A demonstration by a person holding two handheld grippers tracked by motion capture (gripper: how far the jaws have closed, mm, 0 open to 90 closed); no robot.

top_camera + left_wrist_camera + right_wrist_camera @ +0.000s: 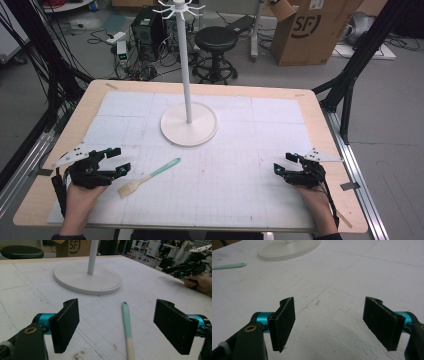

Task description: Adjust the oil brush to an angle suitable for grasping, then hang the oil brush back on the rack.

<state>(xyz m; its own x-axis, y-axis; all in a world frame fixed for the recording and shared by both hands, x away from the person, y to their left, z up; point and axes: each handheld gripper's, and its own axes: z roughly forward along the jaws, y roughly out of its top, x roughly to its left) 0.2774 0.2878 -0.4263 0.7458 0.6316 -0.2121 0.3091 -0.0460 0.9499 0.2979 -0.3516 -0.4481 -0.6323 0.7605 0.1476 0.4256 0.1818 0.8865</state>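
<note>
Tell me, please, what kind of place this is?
Probably a robotics lab or workshop: a computer tower with tangled cables on the floor, a cardboard box, and a gridded work table framed by black struts.

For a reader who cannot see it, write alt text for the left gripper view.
A mint-handled brush lies on the white gridded mat, in line with the gap between the open left gripper's two black fingers. Beyond it stands a white stand with a round base and upright pole. At far right, a hand holds the right gripper.
</note>
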